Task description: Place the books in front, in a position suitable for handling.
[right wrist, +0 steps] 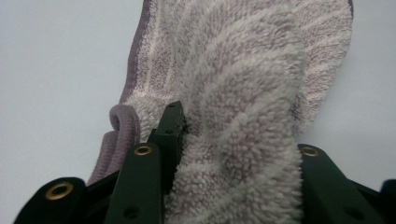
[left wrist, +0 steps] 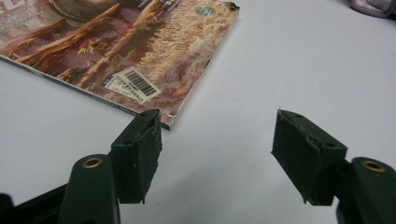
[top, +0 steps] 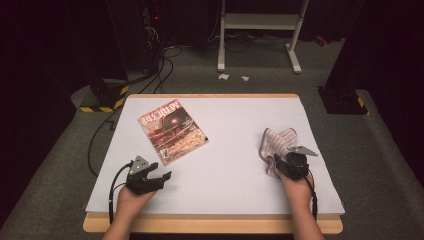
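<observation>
**A:** What did you see at that moment on the table (top: 225,200)?

**B:** I saw the magazine (top: 172,131) lying flat in the upper left part of the white tabletop, cover up. In the left gripper view its near corner with the barcode sticker (left wrist: 132,84) was just in front of my left jaw. My left gripper (top: 159,179) was in the lower left of the high view, jaws wide apart, nothing between them.

**A:** And the right one?

**B:** My right gripper (top: 278,162) was at the right side of the frame. Its jaws were pressed on the striped towel (top: 276,142), which lay crumpled near the right edge of the table. In the right gripper view the fluffy cloth bulged between the jaws and hid the right one; a purple hem (right wrist: 122,122) curled beside the left jaw.

**A:** Were towel and magazine touching?

**B:** No, they were well apart.
</observation>
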The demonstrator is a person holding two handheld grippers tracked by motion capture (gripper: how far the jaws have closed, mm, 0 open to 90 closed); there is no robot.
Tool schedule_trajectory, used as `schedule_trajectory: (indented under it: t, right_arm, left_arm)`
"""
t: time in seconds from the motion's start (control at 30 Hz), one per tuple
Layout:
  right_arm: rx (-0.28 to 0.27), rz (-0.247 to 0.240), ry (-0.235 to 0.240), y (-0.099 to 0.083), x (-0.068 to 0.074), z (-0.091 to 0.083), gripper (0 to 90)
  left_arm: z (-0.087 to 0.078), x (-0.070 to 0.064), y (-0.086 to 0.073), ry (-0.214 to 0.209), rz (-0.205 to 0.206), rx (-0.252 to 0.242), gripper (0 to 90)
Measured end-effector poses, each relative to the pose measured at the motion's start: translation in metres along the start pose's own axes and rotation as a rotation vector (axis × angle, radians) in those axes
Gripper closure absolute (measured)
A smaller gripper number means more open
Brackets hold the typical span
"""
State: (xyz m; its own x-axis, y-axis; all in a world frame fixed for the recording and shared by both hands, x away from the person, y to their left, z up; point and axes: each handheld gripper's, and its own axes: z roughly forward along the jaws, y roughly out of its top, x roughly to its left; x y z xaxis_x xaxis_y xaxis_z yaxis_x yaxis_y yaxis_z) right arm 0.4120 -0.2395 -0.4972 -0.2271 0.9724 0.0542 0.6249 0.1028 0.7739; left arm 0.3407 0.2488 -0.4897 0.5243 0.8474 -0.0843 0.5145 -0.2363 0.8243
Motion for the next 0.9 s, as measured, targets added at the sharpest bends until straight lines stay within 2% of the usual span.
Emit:
schedule_trajectory:
  t: [0.07, 0.2, 0.27, 0.3, 0.37, 0.53, 0.57, 0.73, 0.77, 0.8, 0.83, 0.9]
  right_arm:
    - [-0.002, -0.010, -0.005, 0.000, 0.001, 0.000, 60.0]
    - [-0.001, 0.000, -0.001, 0.004, 0.000, -0.003, 46.6]
    - [-0.004, 0.002, 0.003, 0.006, 0.000, -0.005, 44.4]
    - [-0.013, -0.002, 0.000, 0.009, 0.000, -0.009, 40.0]
    - [-0.028, -0.007, 0.001, 0.013, 0.001, -0.014, 37.6]
    - [-0.067, -0.015, 0.002, 0.021, 0.003, -0.029, 36.4]
    - [-0.092, -0.024, 0.006, 0.027, 0.006, -0.037, 36.4]
    - [-0.125, -0.049, 0.025, 0.035, 0.016, -0.049, 36.1]
    - [-0.144, -0.071, 0.039, 0.040, 0.025, -0.054, 36.2]
    - [-0.144, -0.071, 0.039, 0.040, 0.025, -0.054, 36.2]
    - [-0.154, -0.088, 0.068, 0.042, 0.033, -0.056, 37.5]
    - [-0.157, -0.100, 0.082, 0.043, 0.038, -0.055, 37.8]
  left_arm:
    - [0.000, 0.000, 0.000, -0.001, -0.005, 0.002, 33.1]
    - [0.000, 0.001, 0.000, -0.004, -0.015, 0.004, 33.0]
    - [0.000, 0.002, 0.000, -0.002, -0.018, 0.004, 33.0]
    - [0.000, 0.002, 0.000, -0.001, -0.019, 0.007, 33.0]
    - [0.000, 0.003, 0.000, -0.002, -0.021, 0.008, 33.1]
    - [0.000, 0.003, 0.000, 0.000, -0.028, 0.006, 33.0]
    - [0.000, 0.003, 0.000, 0.003, -0.031, 0.008, 33.1]
    - [-0.001, 0.005, 0.000, 0.008, -0.046, 0.003, 33.1]
    - [-0.001, 0.006, 0.000, 0.011, -0.045, 0.006, 33.1]
    - [0.000, 0.006, 0.000, 0.013, -0.049, 0.005, 33.1]
    - [0.000, 0.006, 0.000, 0.016, -0.054, 0.006, 33.1]
    - [0.000, 0.007, 0.000, 0.018, -0.055, 0.010, 33.1]
